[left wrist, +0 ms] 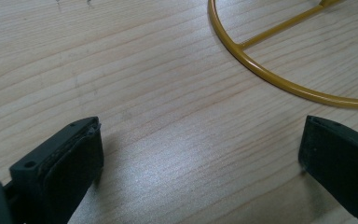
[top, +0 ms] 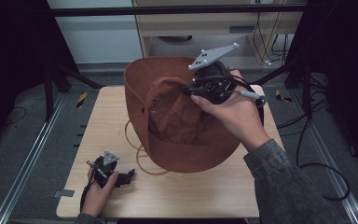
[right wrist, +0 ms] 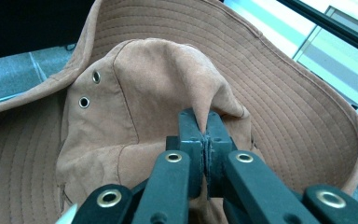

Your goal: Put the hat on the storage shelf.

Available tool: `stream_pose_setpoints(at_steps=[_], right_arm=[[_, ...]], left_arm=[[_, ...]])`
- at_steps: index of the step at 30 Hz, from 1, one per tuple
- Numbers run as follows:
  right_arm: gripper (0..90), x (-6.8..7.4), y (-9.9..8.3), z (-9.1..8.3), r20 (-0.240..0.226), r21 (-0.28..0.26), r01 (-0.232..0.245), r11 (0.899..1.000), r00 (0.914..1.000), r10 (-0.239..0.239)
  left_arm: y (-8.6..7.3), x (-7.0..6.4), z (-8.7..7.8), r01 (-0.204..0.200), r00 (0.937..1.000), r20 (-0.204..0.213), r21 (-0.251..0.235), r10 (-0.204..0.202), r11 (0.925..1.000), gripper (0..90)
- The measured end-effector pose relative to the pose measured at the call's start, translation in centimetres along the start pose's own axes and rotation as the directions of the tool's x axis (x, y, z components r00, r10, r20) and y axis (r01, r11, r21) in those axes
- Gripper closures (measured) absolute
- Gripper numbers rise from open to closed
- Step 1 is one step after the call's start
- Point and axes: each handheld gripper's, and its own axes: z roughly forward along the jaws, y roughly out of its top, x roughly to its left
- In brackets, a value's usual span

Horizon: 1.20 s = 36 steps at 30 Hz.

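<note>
Your right gripper (top: pixel 200 91) is clenched on a fold of the hat's (top: pixel 177 154) crown, jaws pinched tight on the cloth in the right gripper view (right wrist: pixel 205 135). You hold it high, so the hat hangs tilted above the middle of the table (top: pixel 223 196), brim swung up toward 12 o'clock and its low edge near 6 o'clock; I can't tell if that edge touches the wood. Pinching the crown peak looks deliberate: it's the one spot with enough loose cloth to bite, and the brim then drapes clear. The hat is a soft brown suede-like fabric, floppy, with a wide brim stitched in concentric rows (right wrist: pixel 303 107) and two small metal eyelets (right wrist: pixel 89 88) on the crown side. Your left gripper (top: pixel 121 177) sits low at 7 o'clock, jaws wide apart and gripping nothing, resting on or just over the pale wood grain (left wrist: pixel 168 116). A thin yellow wire ring (left wrist: pixel 261 70) with a crossbar lies on the table at 1 o'clock from those jaws, partly under the hat (top: pixel 140 158); probably a stand, so keep the left ready to steady it.
</note>
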Motion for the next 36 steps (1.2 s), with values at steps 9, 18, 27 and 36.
stream_pose_setpoints(at_steps=[9, 18, 27, 36], right_arm=[[89.1, -0.4, 0.9, 1.6, 0.000, 0.007, -0.007, 1.000, 1.0000, 0.007], [89.1, 0.1, 2.1, 2.9, -0.018, -0.001, 0.002, 1.000, 0.9998, -0.002], [89.1, 0.7, 2.4, 3.9, -0.032, 0.002, 0.009, 1.000, 0.9994, -0.009], [89.1, 1.4, 2.6, 5.1, -0.055, 0.019, 0.029, 0.999, 0.9981, -0.028]], left_arm=[[0.0, 0.0, 0.0, 0.000, 1.0000, 0.000, 0.000, 0.000, 1.0000, 0.0], [0.0, 0.0, 0.0, -0.001, 1.0000, 0.000, 0.001, 0.001, 1.0000, 0.0], [0.0, 0.0, 0.0, 0.001, 1.0000, 0.000, -0.001, -0.001, 1.0000, 0.0], [0.0, 0.0, 0.0, -0.001, 1.0000, 0.002, 0.000, 0.001, 1.0000, 0.0]])
